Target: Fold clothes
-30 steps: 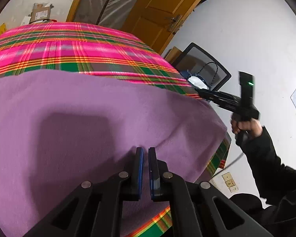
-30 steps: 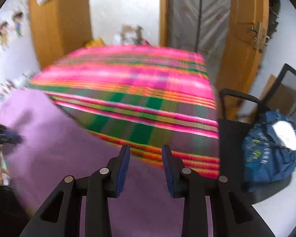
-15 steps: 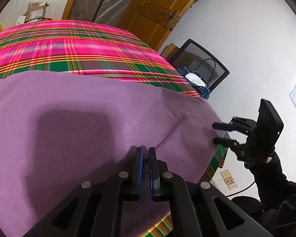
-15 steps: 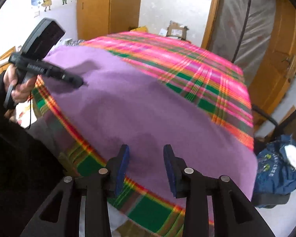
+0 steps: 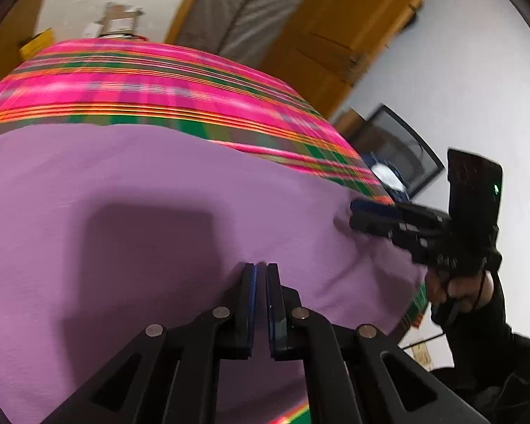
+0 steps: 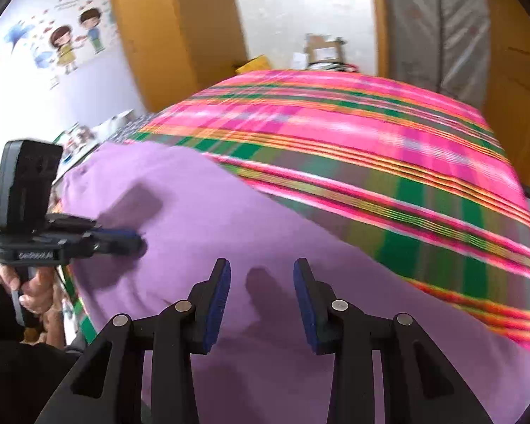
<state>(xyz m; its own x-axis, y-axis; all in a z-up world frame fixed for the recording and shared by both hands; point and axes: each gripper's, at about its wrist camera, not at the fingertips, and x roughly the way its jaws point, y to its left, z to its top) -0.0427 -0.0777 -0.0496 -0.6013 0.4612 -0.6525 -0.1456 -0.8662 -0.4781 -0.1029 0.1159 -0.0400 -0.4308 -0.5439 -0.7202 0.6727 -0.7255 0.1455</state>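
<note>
A purple cloth (image 5: 141, 205) lies spread flat over the near part of a bed with a pink, green and orange plaid cover (image 5: 152, 84). It also shows in the right wrist view (image 6: 208, 219). My left gripper (image 5: 260, 269) is shut, its tips at the cloth's surface; I cannot tell if cloth is pinched between them. It also shows in the right wrist view (image 6: 137, 242) at the cloth's left part. My right gripper (image 6: 261, 272) is open just above the cloth's near right part. It also shows in the left wrist view (image 5: 357, 215) at the cloth's right edge.
A black chair (image 5: 399, 148) with a blue bag (image 5: 385, 173) stands past the bed's right corner. Wooden doors (image 5: 342, 24) and a white wall lie behind. Cardboard boxes (image 6: 321, 49) sit beyond the bed's far end. A wall with cartoon stickers (image 6: 70, 42) is at the left.
My right gripper has moved in from beside the bed edge onto the cloth's right part, still open. My left gripper stays shut at the cloth; both views are motion-blurred.
</note>
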